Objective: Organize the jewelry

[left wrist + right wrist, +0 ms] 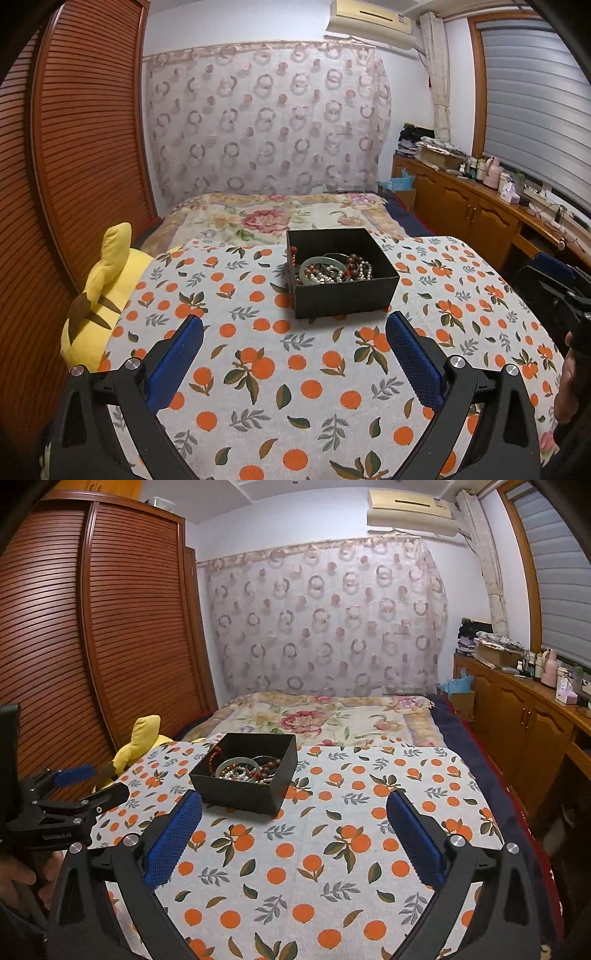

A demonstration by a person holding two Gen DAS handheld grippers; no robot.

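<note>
Jewelry lies heaped in the black box; our left hand-held gripper and right hand-held gripper gape empty, so we judge sorting either pending or complete.

Louvred wooden wardrobe, patterned curtain, floral bed, shuttered window

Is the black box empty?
No, the black box holds a green bangle and several bead strings.

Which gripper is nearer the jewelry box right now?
Left, narrowly, as far as these views show. The left gripper points almost straight at the box, slightly left of it. The right gripper sits off to the box's right, the box by its left finger. Both open, not touching.
</note>
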